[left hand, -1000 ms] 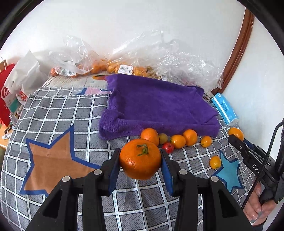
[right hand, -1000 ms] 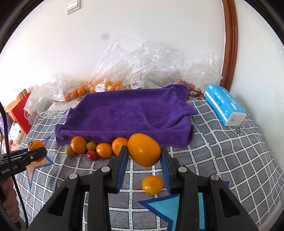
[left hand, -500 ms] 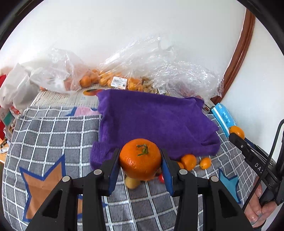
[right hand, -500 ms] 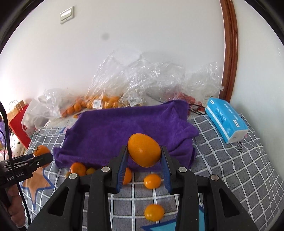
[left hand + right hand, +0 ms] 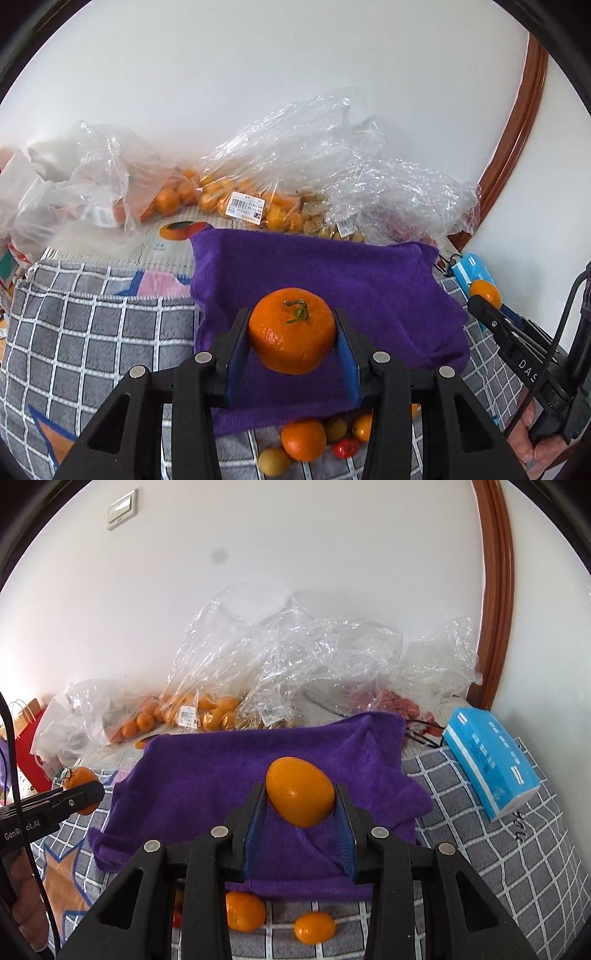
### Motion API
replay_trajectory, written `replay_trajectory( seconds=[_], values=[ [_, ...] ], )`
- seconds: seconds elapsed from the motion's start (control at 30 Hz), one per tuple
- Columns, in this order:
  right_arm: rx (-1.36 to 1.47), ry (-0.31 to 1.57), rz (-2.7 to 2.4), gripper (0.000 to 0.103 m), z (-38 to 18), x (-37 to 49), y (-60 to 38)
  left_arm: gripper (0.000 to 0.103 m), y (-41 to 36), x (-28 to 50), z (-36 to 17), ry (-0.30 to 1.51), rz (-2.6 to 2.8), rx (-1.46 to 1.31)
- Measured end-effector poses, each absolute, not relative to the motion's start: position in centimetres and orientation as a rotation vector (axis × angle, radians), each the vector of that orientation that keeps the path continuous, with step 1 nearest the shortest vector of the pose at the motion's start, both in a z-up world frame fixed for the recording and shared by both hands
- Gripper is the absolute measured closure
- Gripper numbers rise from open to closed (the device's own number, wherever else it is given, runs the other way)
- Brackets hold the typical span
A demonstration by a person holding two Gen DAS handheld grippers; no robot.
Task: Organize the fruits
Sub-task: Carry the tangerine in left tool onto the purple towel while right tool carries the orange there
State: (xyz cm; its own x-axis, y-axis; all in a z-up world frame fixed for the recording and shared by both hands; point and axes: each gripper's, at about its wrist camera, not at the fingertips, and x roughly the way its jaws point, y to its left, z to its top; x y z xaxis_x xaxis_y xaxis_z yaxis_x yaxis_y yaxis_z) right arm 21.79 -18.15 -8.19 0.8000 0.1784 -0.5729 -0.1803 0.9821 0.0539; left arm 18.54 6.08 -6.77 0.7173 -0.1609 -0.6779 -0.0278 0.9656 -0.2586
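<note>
My left gripper (image 5: 291, 332) is shut on a round tangerine (image 5: 291, 330) with a green stem, held above the near part of the purple towel (image 5: 314, 273). My right gripper (image 5: 300, 799) is shut on a smooth oval orange fruit (image 5: 300, 797), also over the purple towel (image 5: 221, 775). Loose fruits lie on the cloth at the towel's near edge: an orange (image 5: 303, 439), a small red tomato (image 5: 345, 447), a yellowish one (image 5: 274, 461), and two orange ones (image 5: 243, 911) (image 5: 314, 927). Each gripper shows in the other's view, at the right edge (image 5: 484, 306) and the left edge (image 5: 83, 794).
A grey checked cloth with star patches (image 5: 92, 332) covers the surface. Clear plastic bags of fruit (image 5: 258, 199) lie along the wall behind the towel. A blue tissue pack (image 5: 487, 764) sits at the right. A red paper bag (image 5: 27, 746) stands at the far left.
Both grippers have moved forward and up with their fruits, from over the loose fruit row to above the purple towel. The loose fruits now sit low in both views.
</note>
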Motion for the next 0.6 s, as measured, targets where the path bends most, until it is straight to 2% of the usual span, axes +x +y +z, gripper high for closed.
replay_trajectory(
  seconds=[0.6],
  values=[
    [-0.002, 0.655, 0.18, 0.067, -11.3, 25.4, -18.7, 0.062, 6.6, 21.1, -11.1, 0.801, -0.058, -0.289]
  ],
)
